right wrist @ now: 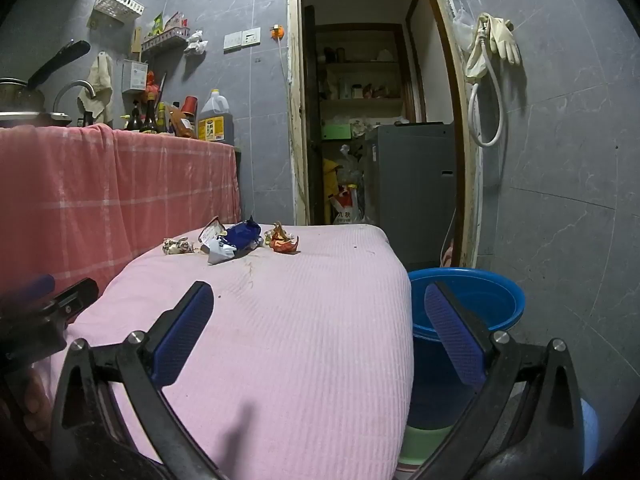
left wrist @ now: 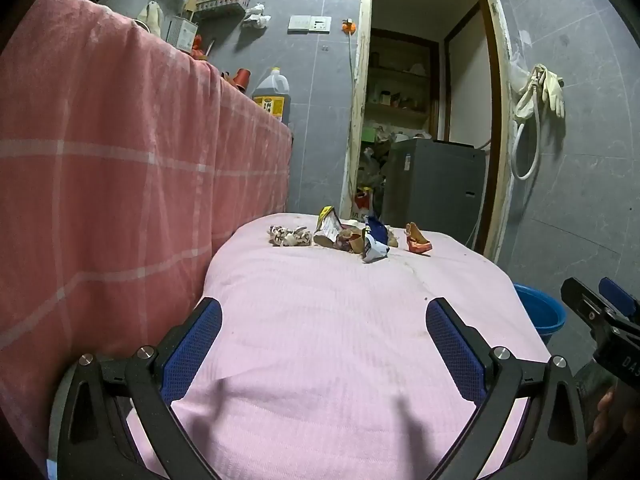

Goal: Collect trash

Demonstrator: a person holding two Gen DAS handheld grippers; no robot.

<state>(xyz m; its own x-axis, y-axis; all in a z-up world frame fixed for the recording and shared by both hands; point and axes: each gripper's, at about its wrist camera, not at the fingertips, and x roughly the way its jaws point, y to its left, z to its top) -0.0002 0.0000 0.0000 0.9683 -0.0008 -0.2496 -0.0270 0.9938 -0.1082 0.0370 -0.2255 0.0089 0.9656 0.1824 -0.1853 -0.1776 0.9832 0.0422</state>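
Crumpled wrappers (left wrist: 352,236) — blue, orange, tan — heaped on pink cloth (left wrist: 320,320); both grippers' fingers (left wrist: 200,332) (right wrist: 188,320) spread wide, empty.

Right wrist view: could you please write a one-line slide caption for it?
Open right gripper faces crumpled wrappers on a pink-covered table, blue basin alongside.

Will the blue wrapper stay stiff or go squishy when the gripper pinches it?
Probably squishy: the blue wrapper is already crumpled, so it looks like thin film. It likely weighs very little, and its shiny surface might slip from the pads.
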